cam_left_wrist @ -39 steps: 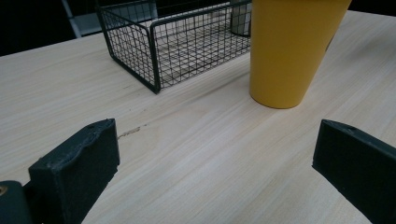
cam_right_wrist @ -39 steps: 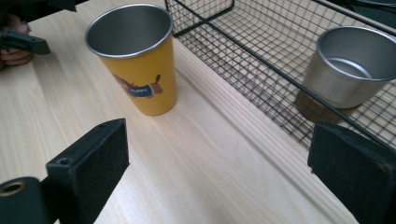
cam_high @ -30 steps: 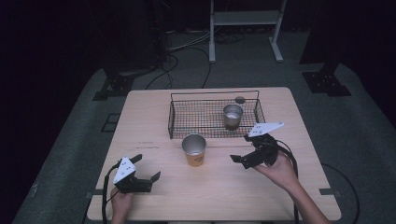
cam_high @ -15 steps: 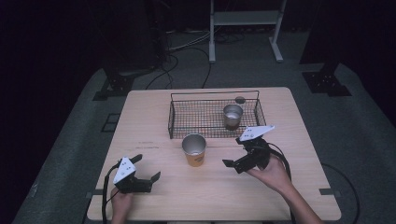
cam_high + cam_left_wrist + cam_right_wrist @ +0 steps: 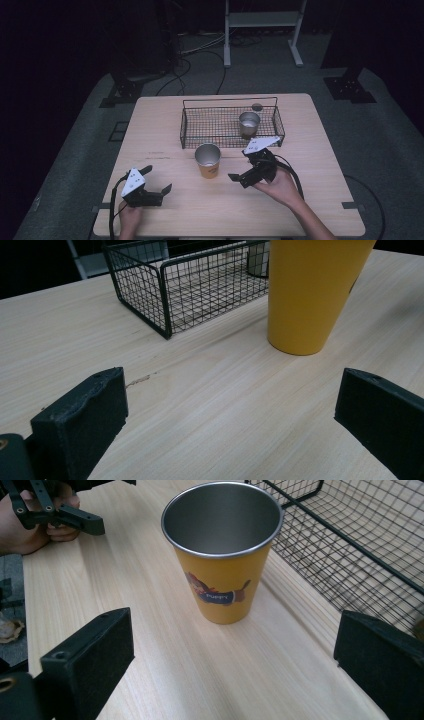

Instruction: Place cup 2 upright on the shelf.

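Note:
A yellow cup with a steel inside and a picture on its side stands upright mid-table, in front of a black wire basket. My right gripper is open just right of the cup, jaws pointing at it; in the right gripper view the cup stands a little beyond the open right gripper, apart from both jaws. My left gripper is open near the table's front left, with nothing between its jaws; in the left gripper view the left gripper looks at the cup from farther off.
A steel cup stands upright inside the basket near its right end. A small dark round mark lies behind the basket. In the right gripper view, the basket is close on the right, and the other hand and gripper are at upper left.
My right gripper has moved left and a little toward the front edge, closing in on the yellow cup. The left gripper and the cups have not moved.

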The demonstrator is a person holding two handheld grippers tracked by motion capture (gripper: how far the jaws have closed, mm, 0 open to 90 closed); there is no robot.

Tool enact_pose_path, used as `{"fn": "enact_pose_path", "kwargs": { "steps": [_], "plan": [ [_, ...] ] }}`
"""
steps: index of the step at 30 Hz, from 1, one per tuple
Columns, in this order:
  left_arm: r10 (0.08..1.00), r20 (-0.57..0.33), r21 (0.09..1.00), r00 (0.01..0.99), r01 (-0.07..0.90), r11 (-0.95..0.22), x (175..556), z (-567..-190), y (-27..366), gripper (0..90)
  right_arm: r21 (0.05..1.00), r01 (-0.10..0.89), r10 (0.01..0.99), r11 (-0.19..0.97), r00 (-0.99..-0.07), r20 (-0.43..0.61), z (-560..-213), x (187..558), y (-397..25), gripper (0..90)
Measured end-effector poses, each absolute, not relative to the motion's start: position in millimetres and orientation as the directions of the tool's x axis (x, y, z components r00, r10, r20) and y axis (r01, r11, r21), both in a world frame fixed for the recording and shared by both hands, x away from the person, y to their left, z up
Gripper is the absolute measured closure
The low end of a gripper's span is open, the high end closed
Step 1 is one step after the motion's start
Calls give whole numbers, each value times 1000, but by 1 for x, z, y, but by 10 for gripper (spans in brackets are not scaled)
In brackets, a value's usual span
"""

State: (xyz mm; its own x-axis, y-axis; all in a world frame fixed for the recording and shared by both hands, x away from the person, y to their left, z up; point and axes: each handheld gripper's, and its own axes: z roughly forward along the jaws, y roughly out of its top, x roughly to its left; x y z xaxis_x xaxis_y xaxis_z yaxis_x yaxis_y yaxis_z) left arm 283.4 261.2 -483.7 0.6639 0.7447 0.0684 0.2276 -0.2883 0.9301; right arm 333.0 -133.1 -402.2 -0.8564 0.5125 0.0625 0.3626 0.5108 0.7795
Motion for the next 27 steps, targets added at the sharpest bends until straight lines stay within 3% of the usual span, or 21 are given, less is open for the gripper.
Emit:
{"fn": "enact_pose_path", "kwargs": {
  "steps": [27],
  "plan": [
    [745,66,932,663,227,-284,283,-484,261,0,775,356,500,522,-864,60,-415,345,-101,19]
  ]
}}
